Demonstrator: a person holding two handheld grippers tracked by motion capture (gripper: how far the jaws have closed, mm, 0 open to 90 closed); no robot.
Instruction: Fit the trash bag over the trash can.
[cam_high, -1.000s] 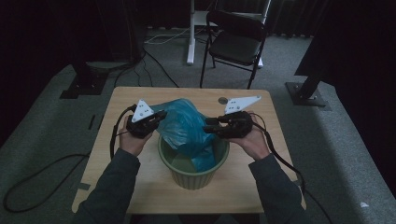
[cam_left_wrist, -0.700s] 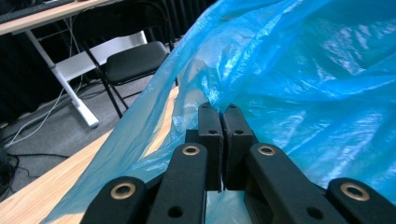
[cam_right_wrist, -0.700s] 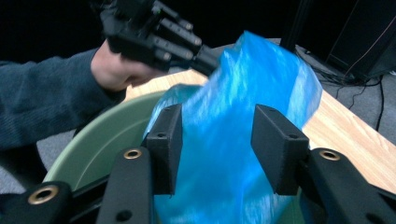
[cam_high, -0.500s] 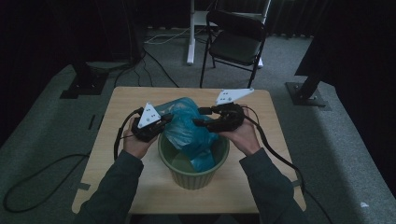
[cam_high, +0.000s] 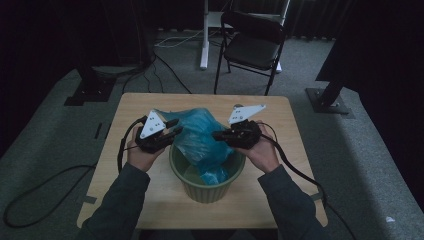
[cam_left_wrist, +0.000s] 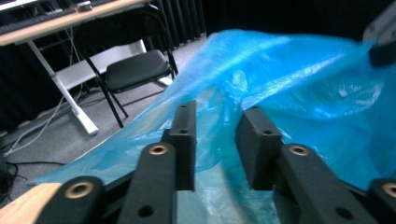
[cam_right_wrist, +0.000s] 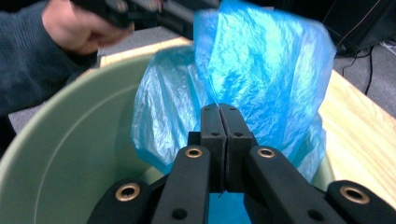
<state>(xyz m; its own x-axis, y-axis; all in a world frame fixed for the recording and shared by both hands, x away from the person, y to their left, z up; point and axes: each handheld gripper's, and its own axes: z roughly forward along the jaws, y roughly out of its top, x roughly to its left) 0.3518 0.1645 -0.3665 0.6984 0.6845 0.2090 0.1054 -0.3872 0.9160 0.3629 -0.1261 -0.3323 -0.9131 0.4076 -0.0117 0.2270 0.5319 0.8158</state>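
A: At the table's middle, from the high view, the bag sits half in the bin, with both hands level at the rim.

B: And the left gripper?

A: By its own view its jaws have just been opening; film lies loose between them, unpinched.

B: The right gripper?

A: Its jaws have just clamped flat on the bag's edge. That film looks thin, light and slippery; better to pinch a bunched hem.
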